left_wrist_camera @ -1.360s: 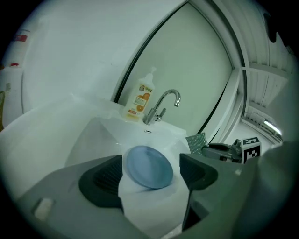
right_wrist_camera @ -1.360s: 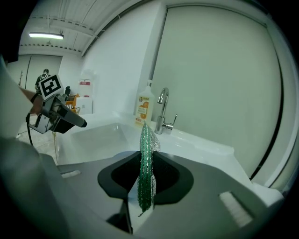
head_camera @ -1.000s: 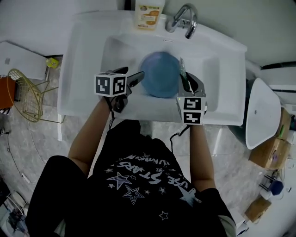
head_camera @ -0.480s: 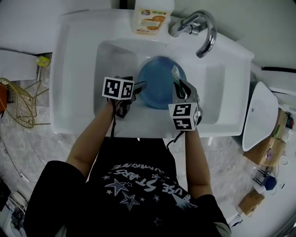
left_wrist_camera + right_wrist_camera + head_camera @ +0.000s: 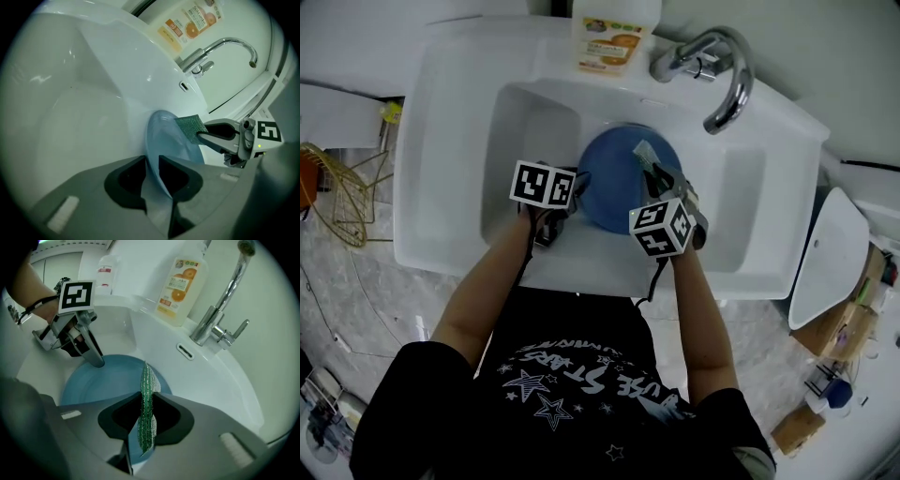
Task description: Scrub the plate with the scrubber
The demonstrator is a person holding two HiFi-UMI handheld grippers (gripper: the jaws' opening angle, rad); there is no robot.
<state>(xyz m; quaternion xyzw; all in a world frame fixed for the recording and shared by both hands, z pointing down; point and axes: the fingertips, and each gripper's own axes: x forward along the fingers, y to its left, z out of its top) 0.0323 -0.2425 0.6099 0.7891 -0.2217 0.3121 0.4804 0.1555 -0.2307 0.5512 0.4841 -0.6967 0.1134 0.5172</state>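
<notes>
A blue plate [image 5: 617, 180] stands tilted in the white sink [image 5: 441, 141]. My left gripper [image 5: 578, 182] is shut on the plate's left rim; the rim [image 5: 152, 154] runs between its jaws in the left gripper view. My right gripper [image 5: 654, 172] is shut on a green scrubber [image 5: 147, 408], a thin pad standing on edge between its jaws. The scrubber [image 5: 643, 150] lies over the plate's upper right face [image 5: 108, 378]. In the left gripper view the scrubber [image 5: 191, 127] meets the plate's top edge.
A chrome tap [image 5: 720, 70] arches over the sink's back right. An orange-label soap bottle [image 5: 613, 33] stands on the back ledge. A wire rack [image 5: 337, 202] sits on the floor at the left. A white bin lid [image 5: 817, 258] is at the right.
My right gripper has carried the scrubber left and inward onto the plate's face. The head view has shifted closer over the sink. The left gripper keeps its hold on the rim.
</notes>
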